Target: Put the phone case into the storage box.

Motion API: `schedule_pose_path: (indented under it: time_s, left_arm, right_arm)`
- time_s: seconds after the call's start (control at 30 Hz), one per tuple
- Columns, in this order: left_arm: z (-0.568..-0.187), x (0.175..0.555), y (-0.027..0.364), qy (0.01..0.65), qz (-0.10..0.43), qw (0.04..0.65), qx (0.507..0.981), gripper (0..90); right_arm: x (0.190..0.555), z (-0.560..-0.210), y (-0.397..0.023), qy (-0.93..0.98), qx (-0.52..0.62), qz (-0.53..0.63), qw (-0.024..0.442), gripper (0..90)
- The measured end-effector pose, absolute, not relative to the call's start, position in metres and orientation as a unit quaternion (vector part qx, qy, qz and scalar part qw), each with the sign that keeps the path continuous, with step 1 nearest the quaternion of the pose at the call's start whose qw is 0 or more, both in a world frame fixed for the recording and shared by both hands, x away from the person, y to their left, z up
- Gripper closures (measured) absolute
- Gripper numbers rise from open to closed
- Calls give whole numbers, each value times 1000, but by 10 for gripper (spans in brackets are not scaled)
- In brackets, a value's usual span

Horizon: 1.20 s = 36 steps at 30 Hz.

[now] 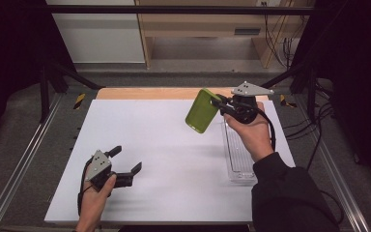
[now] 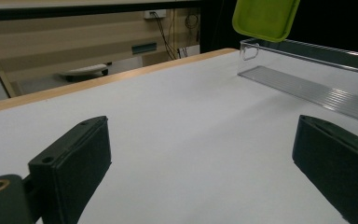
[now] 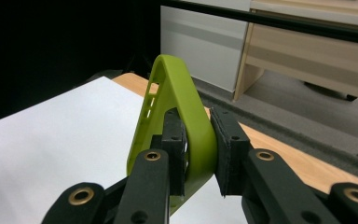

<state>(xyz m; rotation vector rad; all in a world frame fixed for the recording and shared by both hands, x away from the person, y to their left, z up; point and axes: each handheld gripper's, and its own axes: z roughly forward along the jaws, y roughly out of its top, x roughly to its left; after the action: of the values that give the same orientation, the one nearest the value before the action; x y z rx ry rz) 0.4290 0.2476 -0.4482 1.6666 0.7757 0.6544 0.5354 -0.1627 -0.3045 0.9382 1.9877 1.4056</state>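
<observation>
Right gripper [image 3: 198,154] jaws clamped on green case [image 1: 202,111] above seemingly empty clear tray [image 1: 239,159] (left gripper [image 1: 125,164] jaws wide)

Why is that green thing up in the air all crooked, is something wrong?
Nothing looks broken or spilled. The green rubbery phone case hangs tilted above the white table because the right gripper pinches one edge. The clear plastic tray lies flat beside it, and the left gripper is open.
</observation>
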Motion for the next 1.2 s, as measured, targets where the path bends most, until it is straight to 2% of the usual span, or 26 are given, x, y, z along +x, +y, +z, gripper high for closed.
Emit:
schedule_pose_path:
  time_s: [0.63,0.97,1.07,1.13,1.2]
  left_arm:
    - [-451,433,273,346,276,582,683,26]
    - [-451,433,273,337,275,584,686,26]
    - [-451,434,276,337,262,601,675,24]
    - [-451,434,277,337,276,588,681,20]
    - [-452,434,278,341,263,601,673,28]
  right_arm:
    - [553,-278,-201,730,339,518,290,765]
    - [557,-275,-225,725,352,511,298,765]
    - [558,-272,-234,723,356,511,299,765]
    - [558,-270,-238,725,360,504,302,765]
    - [558,-271,-243,726,360,501,304,765]
